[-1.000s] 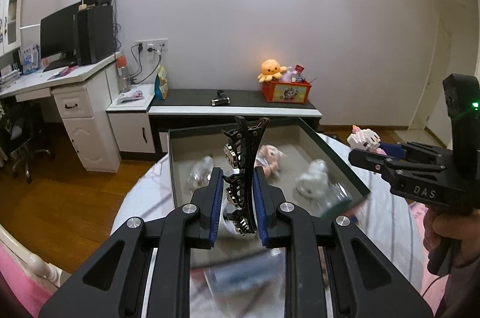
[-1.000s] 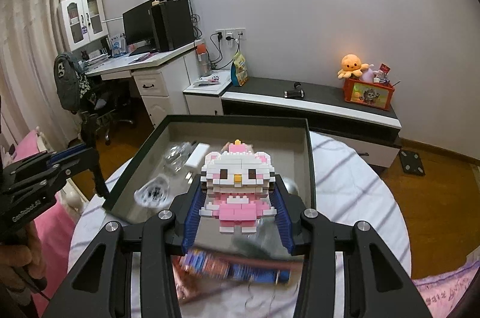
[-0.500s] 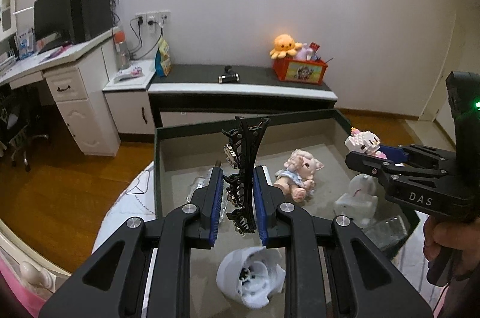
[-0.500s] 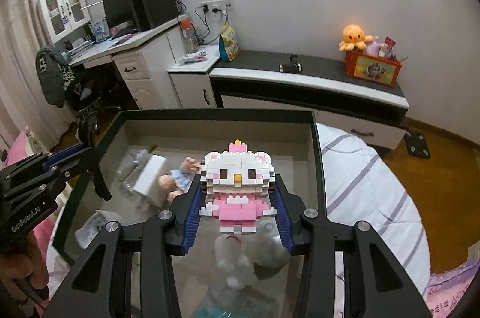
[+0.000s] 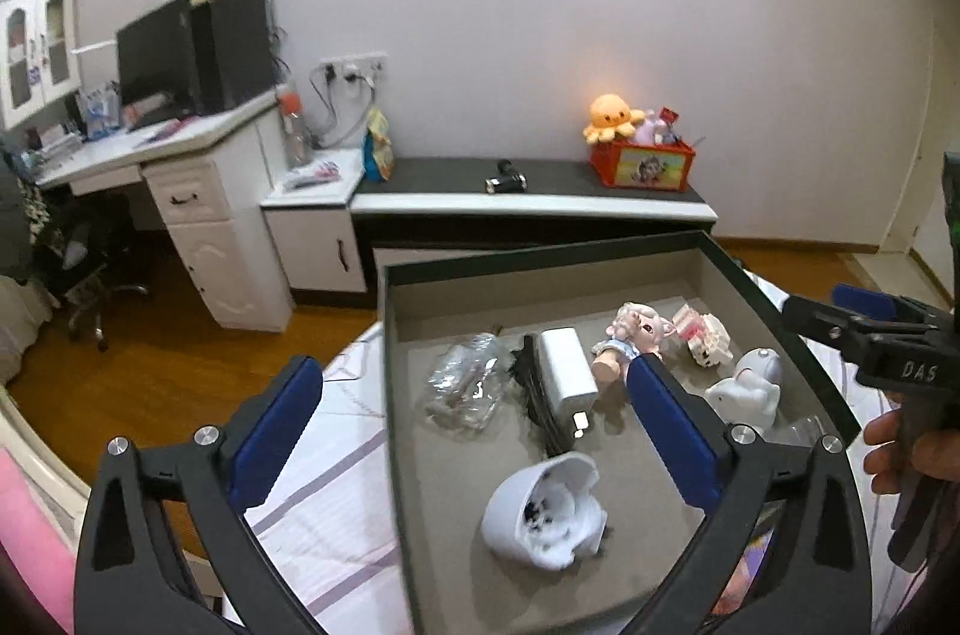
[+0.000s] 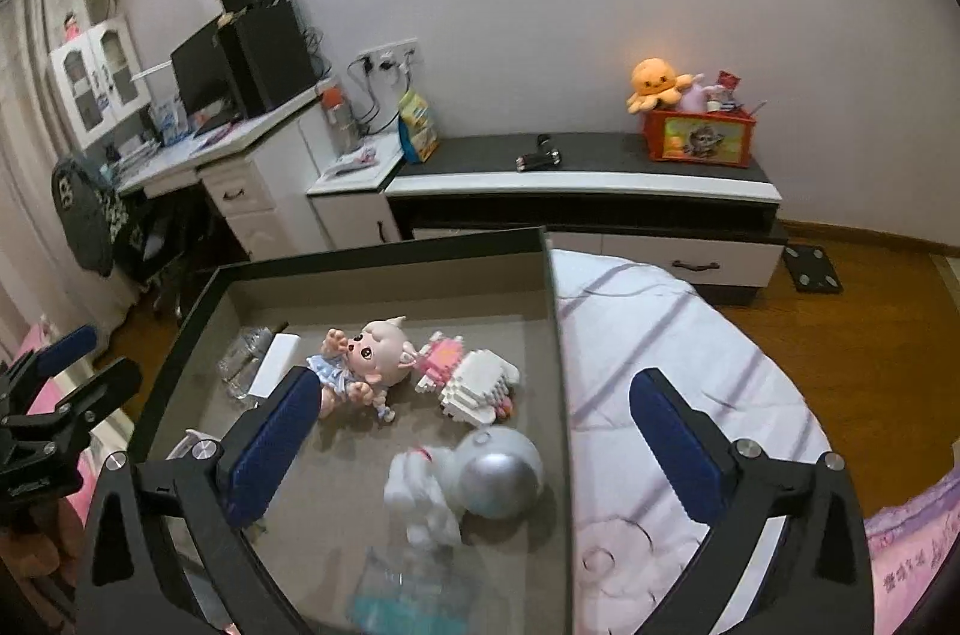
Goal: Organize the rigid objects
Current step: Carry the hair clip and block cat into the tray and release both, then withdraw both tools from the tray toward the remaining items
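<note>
A dark-rimmed grey box (image 5: pixel 540 258) (image 6: pixel 384 248) sits on the table. In it lie a black bracket (image 5: pixel 537 395), a white block (image 5: pixel 567 374), a pink and white brick cat (image 5: pixel 702 335) (image 6: pixel 474 380), a doll (image 5: pixel 633 335) (image 6: pixel 366 359), a white astronaut figure (image 5: pixel 747 389) (image 6: pixel 474 479), a white helmet (image 5: pixel 549 512) and clear plastic (image 5: pixel 465 380). My left gripper (image 5: pixel 474 431) is open and empty over the box's left part. My right gripper (image 6: pixel 480 446) is open and empty over the box's right edge.
The table has a white striped cloth (image 6: pixel 660 335). Behind it stand a low dark cabinet (image 5: pixel 528 191) with an orange toy box (image 5: pixel 642 158), and a white desk (image 5: pixel 180 155) with a monitor at the left. Wooden floor lies around.
Both grippers have opened. The black bracket has dropped from the left gripper into the box, and the brick cat has dropped from the right gripper into the box.
</note>
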Available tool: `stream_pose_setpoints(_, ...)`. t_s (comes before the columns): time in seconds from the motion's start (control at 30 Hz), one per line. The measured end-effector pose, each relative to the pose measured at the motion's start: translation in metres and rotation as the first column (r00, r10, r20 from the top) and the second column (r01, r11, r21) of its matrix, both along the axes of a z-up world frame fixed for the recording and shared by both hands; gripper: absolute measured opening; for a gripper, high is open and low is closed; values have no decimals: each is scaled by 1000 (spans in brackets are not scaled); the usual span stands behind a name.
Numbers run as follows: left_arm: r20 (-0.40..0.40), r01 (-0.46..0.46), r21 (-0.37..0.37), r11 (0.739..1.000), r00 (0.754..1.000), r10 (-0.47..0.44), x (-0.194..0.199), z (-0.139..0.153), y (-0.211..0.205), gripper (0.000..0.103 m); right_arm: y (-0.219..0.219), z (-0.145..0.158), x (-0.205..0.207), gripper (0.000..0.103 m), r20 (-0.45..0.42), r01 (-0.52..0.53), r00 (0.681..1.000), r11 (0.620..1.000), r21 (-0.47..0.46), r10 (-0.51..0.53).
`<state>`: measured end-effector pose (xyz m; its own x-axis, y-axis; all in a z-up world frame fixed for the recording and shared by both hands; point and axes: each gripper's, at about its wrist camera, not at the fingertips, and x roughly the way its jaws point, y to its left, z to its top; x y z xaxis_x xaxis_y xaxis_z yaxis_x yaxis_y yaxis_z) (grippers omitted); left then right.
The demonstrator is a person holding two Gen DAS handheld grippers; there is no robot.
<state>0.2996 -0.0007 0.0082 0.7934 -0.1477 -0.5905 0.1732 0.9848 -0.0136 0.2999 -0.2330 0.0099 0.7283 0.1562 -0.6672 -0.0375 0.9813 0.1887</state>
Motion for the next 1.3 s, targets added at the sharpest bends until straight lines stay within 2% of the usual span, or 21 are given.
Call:
stream_pose_setpoints(0.23, 59, -20, -42, 999, 998, 22, -48, 19, 18, 103, -3, 14, -49, 103, 34, 18, 999, 998, 60, -20)
stream_pose_setpoints(0.53, 94, -46, -54, 997, 994, 51, -100, 30, 23, 103, 8, 34, -100, 103, 87, 6, 996, 998, 69, -12)
stream_pose_setpoints(0.83, 73, -80, -60, 995, 994, 84, -139, 27, 24, 103, 22, 39, -150, 103, 127, -4, 992, 998, 67, -5)
stream_pose_setpoints(1.3, 18, -88, -78, 993, 996, 90, -183, 11, 26, 103, 50, 24, -194, 103, 101, -41, 994, 999, 21, 38)
